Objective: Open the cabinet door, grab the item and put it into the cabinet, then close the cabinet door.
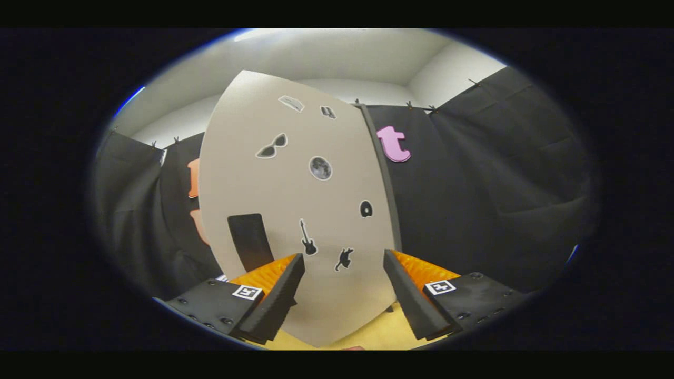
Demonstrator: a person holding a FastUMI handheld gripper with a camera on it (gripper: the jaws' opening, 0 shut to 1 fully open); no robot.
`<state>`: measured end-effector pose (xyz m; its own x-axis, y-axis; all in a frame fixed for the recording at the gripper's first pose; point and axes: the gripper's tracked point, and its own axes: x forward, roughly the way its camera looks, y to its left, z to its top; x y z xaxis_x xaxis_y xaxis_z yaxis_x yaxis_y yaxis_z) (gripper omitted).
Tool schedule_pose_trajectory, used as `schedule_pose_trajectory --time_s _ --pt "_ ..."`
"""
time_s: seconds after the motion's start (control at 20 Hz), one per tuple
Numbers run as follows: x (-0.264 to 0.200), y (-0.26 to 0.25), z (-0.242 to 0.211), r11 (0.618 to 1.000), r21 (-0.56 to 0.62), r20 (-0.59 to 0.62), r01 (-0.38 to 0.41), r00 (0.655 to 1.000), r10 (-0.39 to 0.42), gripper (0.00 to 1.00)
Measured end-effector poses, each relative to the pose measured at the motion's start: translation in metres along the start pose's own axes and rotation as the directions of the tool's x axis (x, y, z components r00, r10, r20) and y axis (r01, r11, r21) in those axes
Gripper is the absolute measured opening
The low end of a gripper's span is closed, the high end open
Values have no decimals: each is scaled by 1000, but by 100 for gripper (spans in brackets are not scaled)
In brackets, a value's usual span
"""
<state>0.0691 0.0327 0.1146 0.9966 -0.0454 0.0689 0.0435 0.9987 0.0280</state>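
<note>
Claw (343,263) spread wide, fingers (274,300) apart with nothing between them, clamped on nothing. Square black-and-white marker (247,292) on each finger's housing. Yellow table (379,337) showing low between the fingers, under the cabinet door's lower edge.

Just ahead of the claw, cabinet door (295,210): a tan flat panel, filling the gap between the fingers and rising well above them. Dark rectangular handle (250,242) on the door, just above the left finger, apart from it. Stickers scattered over the door: guitar (307,239) and cat (344,259) nearest the claw, a small dark round one (366,209) toward the door's right edge, moon (320,168) at mid-door, sunglasses (271,147) above the handle, two small ones near the top. Dark edge strip (383,173) along the door's right side. Cannot tell whether the door is shut or ajar.

Beyond the door, black cloth wall (500,173) on both sides, pale ceiling (342,52) above.
</note>
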Motion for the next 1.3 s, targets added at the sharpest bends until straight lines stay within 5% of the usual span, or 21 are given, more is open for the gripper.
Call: schedule_pose_trajectory --time_s 0.5,1.3 --pt "44 66 -29 983 -3 -85 -182 980 182 97" --pt "149 119 -31 980 -130 -94 -150 986 138 97"
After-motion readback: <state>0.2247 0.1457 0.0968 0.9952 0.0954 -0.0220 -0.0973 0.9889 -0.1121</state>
